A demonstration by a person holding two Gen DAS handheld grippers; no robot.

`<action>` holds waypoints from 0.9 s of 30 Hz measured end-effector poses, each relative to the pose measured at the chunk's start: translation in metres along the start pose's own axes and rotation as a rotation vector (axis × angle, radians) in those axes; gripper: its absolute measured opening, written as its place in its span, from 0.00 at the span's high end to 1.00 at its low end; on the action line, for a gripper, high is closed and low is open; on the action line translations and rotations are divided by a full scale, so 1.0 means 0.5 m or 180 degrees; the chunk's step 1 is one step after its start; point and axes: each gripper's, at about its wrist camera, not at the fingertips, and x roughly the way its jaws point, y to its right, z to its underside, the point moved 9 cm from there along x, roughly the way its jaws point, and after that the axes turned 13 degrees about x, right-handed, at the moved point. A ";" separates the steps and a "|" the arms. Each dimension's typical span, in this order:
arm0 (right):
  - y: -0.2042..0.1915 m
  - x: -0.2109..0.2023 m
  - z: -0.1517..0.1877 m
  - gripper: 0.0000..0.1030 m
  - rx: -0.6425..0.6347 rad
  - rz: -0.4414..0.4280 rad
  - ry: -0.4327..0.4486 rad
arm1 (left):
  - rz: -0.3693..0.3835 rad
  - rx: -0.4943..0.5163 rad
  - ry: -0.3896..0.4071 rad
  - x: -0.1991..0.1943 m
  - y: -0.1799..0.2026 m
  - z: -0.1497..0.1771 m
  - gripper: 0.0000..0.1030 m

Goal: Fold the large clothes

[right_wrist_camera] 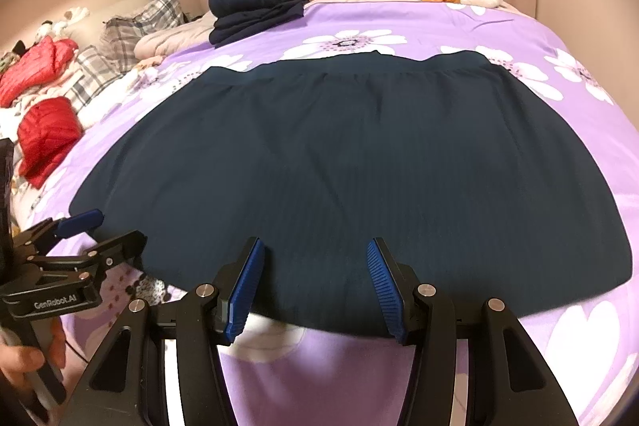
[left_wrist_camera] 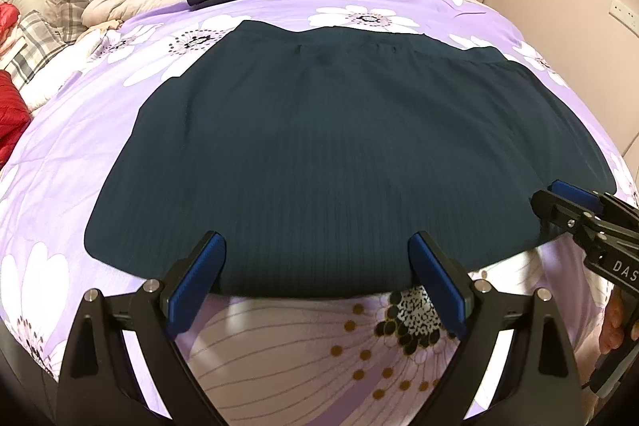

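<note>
Both grippers are lining up on the near hem of the dark skirt (left_wrist_camera: 343,154), lying flat on the floral bedspread (left_wrist_camera: 279,358).

The left gripper (left_wrist_camera: 317,280) is gaping wide and the right gripper (right_wrist_camera: 315,286) half-open, neither gripping anything; they should be pinching the hem evenly before lifting it toward the waistband.

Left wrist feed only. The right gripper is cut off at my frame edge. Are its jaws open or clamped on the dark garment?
Observer: Open. The right wrist view shows the right gripper with both pads apart over the near hem of the dark garment, and the cloth lies flat between them.
Operator: Garment's near right corner? That gripper hides it for me.
Observer: The corner lies flat on the purple bedspread, not folded over.
</note>
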 end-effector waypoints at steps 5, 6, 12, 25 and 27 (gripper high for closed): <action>-0.006 -0.029 -0.005 0.48 -0.0063 -0.0044 0.0155 | -0.0022 -0.0054 0.0115 -0.018 -0.005 -0.006 0.09; -0.007 -0.035 -0.009 0.48 -0.0096 -0.0024 0.0226 | -0.0028 -0.0081 0.0147 -0.020 -0.007 -0.009 0.09; 0.017 -0.028 -0.040 0.48 0.0075 0.0038 0.0335 | -0.0053 -0.0277 0.0200 -0.018 -0.028 -0.025 0.09; 0.061 -0.005 -0.038 0.48 0.0195 0.0264 0.0330 | -0.0111 -0.0300 0.0013 0.023 -0.041 -0.009 0.08; 0.056 -0.002 -0.030 0.47 0.0099 0.0350 0.0336 | -0.0102 -0.0285 0.0003 0.024 -0.041 -0.007 0.08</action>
